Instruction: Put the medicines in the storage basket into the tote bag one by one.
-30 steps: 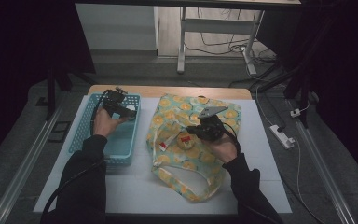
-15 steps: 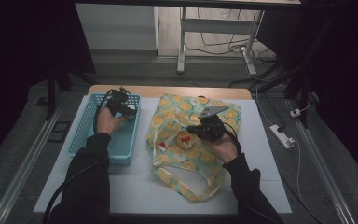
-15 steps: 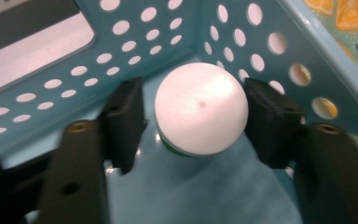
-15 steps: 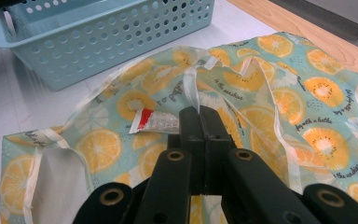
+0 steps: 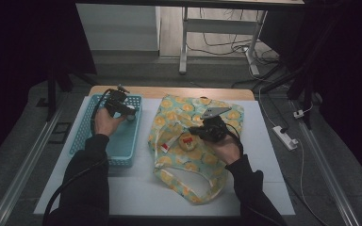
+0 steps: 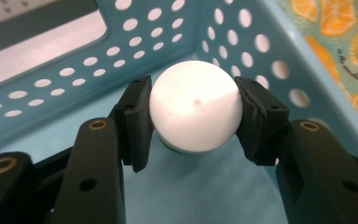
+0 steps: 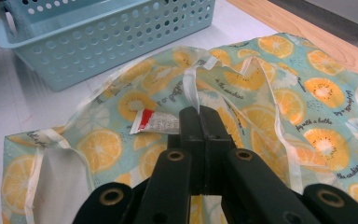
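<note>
Left gripper view: my left gripper point(image 6: 193, 119), jaws just closing, clamps the white ball point(image 6: 195, 112) in the blue basket's point(image 6: 74, 74) corner, walls close around. My right gripper point(image 7: 204, 122) pinches the fruit-print bag's strap point(image 7: 192, 91).

A smooth matt white ball point(image 6: 195, 112), a perforated glossy plastic basket point(image 6: 51, 79), a printed cloth bag point(image 7: 279, 88).
</note>
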A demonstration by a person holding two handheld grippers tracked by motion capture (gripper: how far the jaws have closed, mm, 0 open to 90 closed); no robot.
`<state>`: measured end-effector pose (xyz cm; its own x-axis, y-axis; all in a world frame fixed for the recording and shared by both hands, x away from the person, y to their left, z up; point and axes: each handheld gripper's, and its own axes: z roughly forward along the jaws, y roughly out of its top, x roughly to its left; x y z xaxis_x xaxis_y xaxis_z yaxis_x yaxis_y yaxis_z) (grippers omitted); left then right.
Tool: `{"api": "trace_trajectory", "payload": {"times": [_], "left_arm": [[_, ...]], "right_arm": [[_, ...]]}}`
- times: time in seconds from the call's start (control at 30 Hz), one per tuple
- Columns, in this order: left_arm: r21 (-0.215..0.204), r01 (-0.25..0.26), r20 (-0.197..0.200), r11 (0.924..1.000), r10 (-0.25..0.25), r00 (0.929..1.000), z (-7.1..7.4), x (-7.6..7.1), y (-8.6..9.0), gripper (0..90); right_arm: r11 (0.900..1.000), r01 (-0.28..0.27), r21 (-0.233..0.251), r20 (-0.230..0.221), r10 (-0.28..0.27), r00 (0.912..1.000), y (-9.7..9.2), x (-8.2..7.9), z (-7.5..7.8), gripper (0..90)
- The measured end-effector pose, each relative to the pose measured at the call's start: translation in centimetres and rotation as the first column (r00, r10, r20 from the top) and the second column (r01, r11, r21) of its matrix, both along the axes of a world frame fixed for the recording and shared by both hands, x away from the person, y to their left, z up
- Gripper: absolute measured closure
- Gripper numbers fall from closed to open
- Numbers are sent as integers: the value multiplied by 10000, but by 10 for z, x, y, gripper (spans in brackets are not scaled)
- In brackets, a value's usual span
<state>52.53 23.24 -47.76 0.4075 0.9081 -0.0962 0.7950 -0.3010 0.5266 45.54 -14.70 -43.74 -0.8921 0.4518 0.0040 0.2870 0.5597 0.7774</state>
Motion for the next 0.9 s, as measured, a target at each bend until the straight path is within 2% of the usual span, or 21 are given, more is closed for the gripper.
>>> {"api": "trace_trajectory", "payload": {"times": [0.37,0.57,0.83,0.9], "left_arm": [[-306,371,281,9988,-362,9989,25,-16,1,504],[-487,671,451,9966,-649,9969,33,-25,-1,504],[-426,973,688,9943,-943,9932,44,-38,-2,504],[-534,1033,740,9932,-993,9923,47,-42,-1,504]], "right_arm": [[10000,5,17,-63,-5,10000,1,0,0,899],[9998,97,193,10,-97,10000,-2,0,4,899],[9996,128,258,-66,-126,9999,-4,1,4,899],[9996,129,260,-80,-127,9999,-4,1,4,898]]}}
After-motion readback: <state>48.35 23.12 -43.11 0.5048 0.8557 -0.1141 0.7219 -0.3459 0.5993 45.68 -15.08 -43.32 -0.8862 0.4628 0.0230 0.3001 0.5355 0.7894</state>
